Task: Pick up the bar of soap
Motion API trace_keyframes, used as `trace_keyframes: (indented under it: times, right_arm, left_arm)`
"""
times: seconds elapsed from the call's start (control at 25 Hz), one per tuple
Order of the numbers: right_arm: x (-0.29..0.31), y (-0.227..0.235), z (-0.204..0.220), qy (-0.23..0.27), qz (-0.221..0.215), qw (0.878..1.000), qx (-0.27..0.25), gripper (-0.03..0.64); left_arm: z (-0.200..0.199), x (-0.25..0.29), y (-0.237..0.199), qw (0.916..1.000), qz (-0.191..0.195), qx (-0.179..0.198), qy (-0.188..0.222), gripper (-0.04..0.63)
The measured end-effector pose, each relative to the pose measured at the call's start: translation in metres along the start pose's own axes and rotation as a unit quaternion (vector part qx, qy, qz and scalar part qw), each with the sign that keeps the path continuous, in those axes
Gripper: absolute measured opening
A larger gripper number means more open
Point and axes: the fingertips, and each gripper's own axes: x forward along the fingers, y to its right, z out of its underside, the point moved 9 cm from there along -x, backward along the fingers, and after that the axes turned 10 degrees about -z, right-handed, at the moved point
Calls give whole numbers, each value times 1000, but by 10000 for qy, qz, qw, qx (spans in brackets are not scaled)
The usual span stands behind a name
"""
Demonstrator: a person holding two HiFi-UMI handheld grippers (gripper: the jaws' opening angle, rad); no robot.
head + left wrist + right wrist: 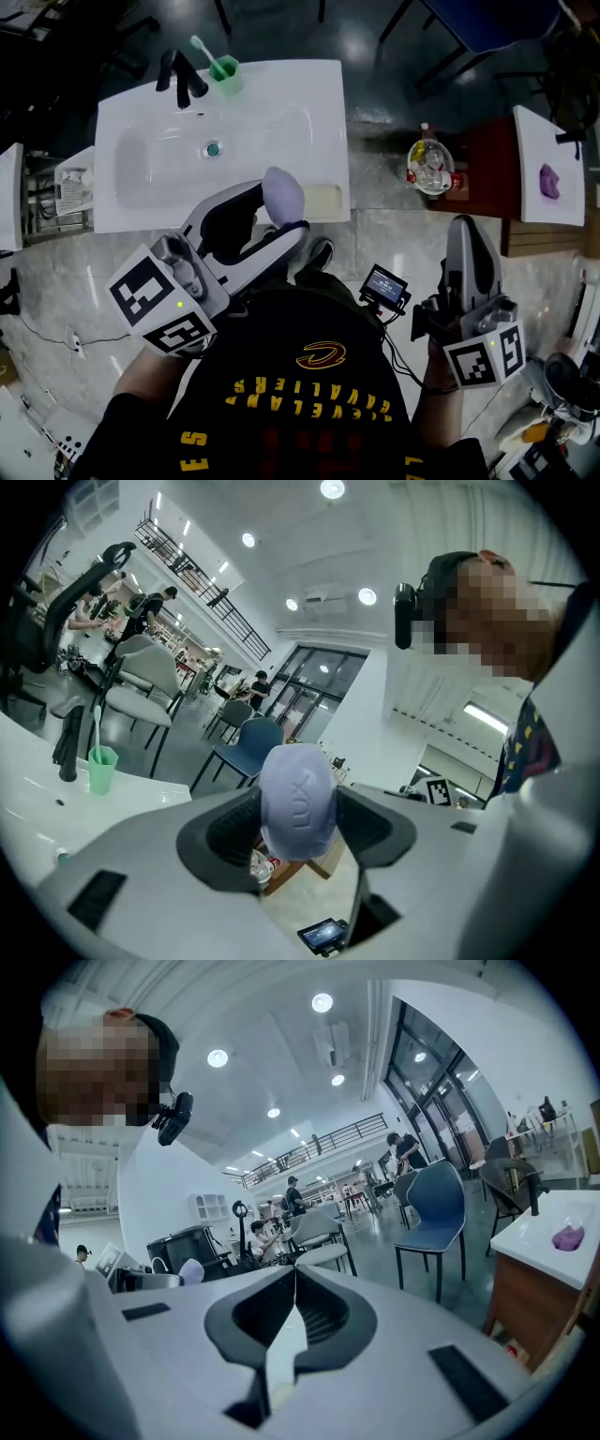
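Gripping the bar of soap [284, 187] are the left tongs [281, 208], both pads pressed to its flat faces. The left arm reaches forward and slightly right from the person's body, with the marker cube low near the chest and the tips up by the front edge of the white counter [309, 94].

- Soap: a lavender oval. Its long axis runs along the tongs, and the rounded free end points out past the tips toward the basin.
- The left gripper view shows embossed lettering on the broad face, turned sideways.
- The same view shows floor [300, 911] under the bar, so it hangs clear of the counter.
- The soap's near end is hidden down between the pads.

The right tongs [466, 232] are held at the person's right side, over the floor and well apart from the counter, pointing forward. Their tips meet with nothing between them.

- At the back of the counter stand a green cup [225, 73] and a black faucet [183, 75].
- Both hands are mostly covered by the gripper bodies.
- The head view alone does not show how high the soap is.
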Motion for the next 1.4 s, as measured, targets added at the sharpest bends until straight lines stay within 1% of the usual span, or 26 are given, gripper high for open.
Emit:
trace_keyframes:
  times: [0.32, 1.4]
  right_arm:
    - [0, -1, 0, 28, -13, 10000, -17, 17]
    - [0, -5, 6, 23, -22, 10000, -53, 17]
  left_arm:
    - [-3, -2, -2, 9998, 60, -151, 102, 265]
    - [0, -3, -4, 9997, 189, -151, 55, 265]
